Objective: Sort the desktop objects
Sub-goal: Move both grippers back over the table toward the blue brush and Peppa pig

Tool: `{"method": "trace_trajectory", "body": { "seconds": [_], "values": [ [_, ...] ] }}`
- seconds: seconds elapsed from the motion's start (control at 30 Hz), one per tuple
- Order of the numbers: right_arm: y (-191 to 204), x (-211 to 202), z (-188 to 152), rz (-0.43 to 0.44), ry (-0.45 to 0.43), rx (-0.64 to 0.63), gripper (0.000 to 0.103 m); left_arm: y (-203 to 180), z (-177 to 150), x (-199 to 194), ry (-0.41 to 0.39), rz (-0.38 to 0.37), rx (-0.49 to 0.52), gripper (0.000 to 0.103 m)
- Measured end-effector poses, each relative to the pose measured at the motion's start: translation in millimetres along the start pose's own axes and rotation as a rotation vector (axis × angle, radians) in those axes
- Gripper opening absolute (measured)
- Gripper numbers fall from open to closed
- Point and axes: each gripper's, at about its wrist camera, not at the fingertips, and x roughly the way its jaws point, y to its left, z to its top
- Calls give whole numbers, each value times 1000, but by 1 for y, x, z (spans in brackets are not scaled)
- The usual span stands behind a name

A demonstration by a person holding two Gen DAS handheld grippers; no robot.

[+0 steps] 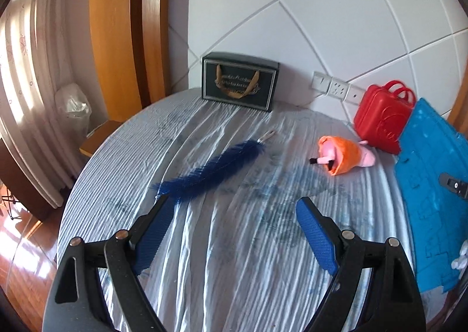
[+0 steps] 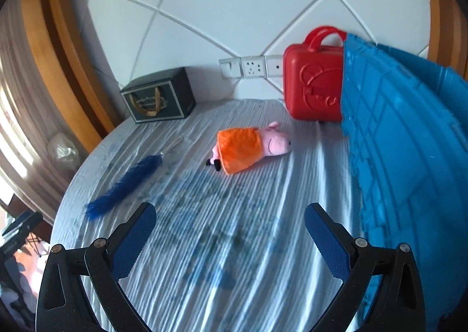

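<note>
Blue feather (image 1: 209, 169) and pig toy (image 2: 251, 149) lie apart on your striped counter (image 1: 234, 244); your left gripper (image 1: 234, 215) and right gripper (image 2: 229, 222) hover spread wide, grasping nothing.

Pig plush (image 2: 254, 149) beside red case (image 2: 313, 83)

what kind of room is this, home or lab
Most likely a home room: sheer curtains, white wall sockets, and a pink plush pig in an orange dress on the striped cloth-covered table.
</note>
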Motion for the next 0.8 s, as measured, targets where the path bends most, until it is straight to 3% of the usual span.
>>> {"method": "trace_trajectory", "body": {
  "seconds": [0.1, 0.37, 0.63, 0.8],
  "values": [
    [-6, 24, 8, 38, 39, 38, 103, 10, 5, 20, 31, 7, -31, 86],
    [-15, 71, 15, 4, 115, 177, 103, 40, 41, 103, 115, -14, 16, 86],
    [-19, 139, 21, -89, 238, 332, 103, 45, 68, 235, 276, -89, 162, 86],
    [-43, 186, 31, -123, 303, 483, 103, 35, 68, 290, 337, -115, 262, 76]
  ]
}}
